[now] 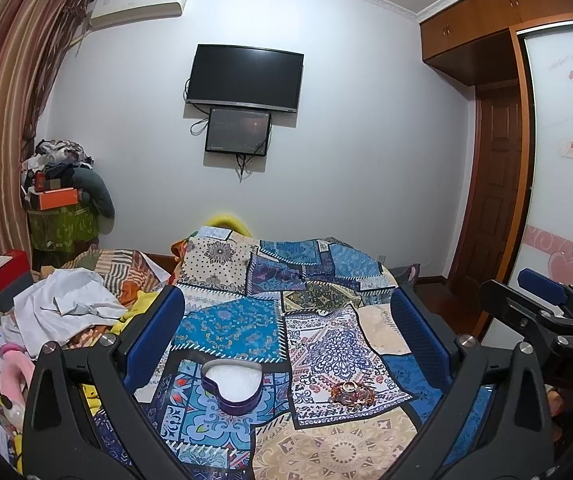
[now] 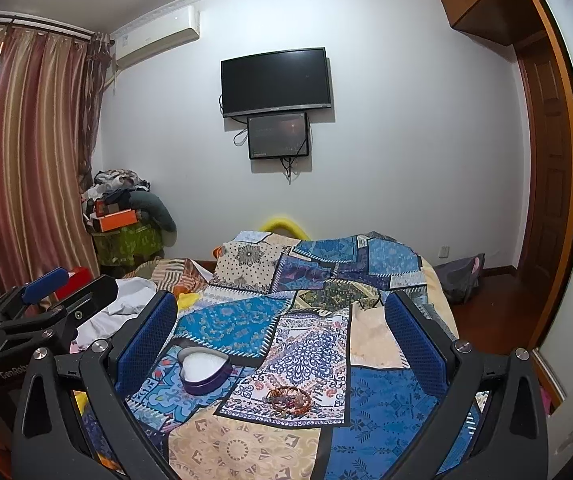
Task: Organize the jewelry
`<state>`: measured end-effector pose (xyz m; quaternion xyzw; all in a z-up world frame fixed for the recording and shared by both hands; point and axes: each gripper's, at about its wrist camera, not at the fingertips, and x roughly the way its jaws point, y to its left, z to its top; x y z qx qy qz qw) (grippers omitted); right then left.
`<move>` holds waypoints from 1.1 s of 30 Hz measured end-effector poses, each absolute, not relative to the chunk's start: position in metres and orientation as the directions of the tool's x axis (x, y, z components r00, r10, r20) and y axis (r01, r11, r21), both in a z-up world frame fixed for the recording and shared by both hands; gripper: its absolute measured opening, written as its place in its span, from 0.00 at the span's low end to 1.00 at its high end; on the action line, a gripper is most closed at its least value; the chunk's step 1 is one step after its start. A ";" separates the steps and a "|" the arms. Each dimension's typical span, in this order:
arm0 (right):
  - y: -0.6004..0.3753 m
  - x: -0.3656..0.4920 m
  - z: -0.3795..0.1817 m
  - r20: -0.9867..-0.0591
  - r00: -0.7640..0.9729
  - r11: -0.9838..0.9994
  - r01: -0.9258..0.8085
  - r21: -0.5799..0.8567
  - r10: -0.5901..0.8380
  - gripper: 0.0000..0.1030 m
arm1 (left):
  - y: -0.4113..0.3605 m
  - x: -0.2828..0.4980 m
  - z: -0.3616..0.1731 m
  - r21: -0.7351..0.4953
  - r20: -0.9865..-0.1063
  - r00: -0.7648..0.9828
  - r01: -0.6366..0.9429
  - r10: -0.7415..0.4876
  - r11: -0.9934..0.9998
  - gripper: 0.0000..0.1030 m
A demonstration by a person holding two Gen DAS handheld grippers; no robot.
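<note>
Purple heart-shaped tin point(image 1: 232, 385): lid off, white lining.
Tangled amber bead bracelets point(image 2: 289, 398): may snag, scatter when lifted.
Left gripper point(image 1: 286, 344), right gripper point(image 2: 282, 340): both spread wide, empty.

The patchwork bedspread point(image 1: 326, 332) is looking like soft matt printed cloth. On it, the heart-shaped box point(image 1: 232, 384) is showing glossy purple metal walls and a white grainy lining. Just right of the box, the bracelets point(image 1: 350, 392) are shining like glossy beads. The gripper pads point(image 1: 154, 336) are showing rough blue textured rubber.
</note>
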<state>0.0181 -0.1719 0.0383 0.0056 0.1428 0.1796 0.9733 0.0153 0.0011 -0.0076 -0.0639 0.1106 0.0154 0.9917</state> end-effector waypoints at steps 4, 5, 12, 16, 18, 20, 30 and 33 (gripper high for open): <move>-0.172 0.027 0.031 -0.299 0.888 0.936 -0.345 0.068 0.349 1.00 | 0.003 0.023 -0.014 -0.122 -0.236 0.971 -0.049 0.019 0.991 1.00; -0.172 0.029 0.030 -0.303 0.887 0.936 -0.344 0.068 0.348 1.00 | 0.003 0.025 -0.014 -0.121 -0.240 0.971 -0.051 0.021 0.991 1.00; -0.178 0.049 0.012 -0.363 0.876 0.947 -0.314 0.071 0.318 1.00 | 0.006 0.050 -0.029 -0.135 -0.304 0.953 -0.065 0.021 0.989 1.00; -0.183 0.063 -0.004 -0.405 0.874 0.960 -0.276 0.039 0.268 1.00 | 0.004 0.069 -0.045 -0.137 -0.365 0.931 -0.048 -0.006 0.989 1.00; -0.187 0.072 -0.017 -0.442 0.863 0.965 -0.263 0.022 0.246 1.00 | 0.002 0.078 -0.054 -0.135 -0.393 0.920 -0.043 -0.014 0.990 1.00; -0.188 0.076 -0.023 -0.473 0.847 0.964 -0.265 0.021 0.243 1.00 | 0.000 0.088 -0.064 -0.143 -0.425 0.905 -0.034 -0.030 0.989 0.96; -0.199 0.101 -0.069 -0.616 0.743 0.954 -0.296 0.048 0.261 0.89 | -0.024 0.128 -0.131 -0.140 -0.625 0.769 0.063 -0.137 0.988 0.60; -0.203 0.108 -0.080 -0.651 0.706 0.948 -0.310 0.068 0.278 0.79 | -0.029 0.139 -0.149 -0.159 -0.673 0.718 0.094 -0.178 0.983 0.47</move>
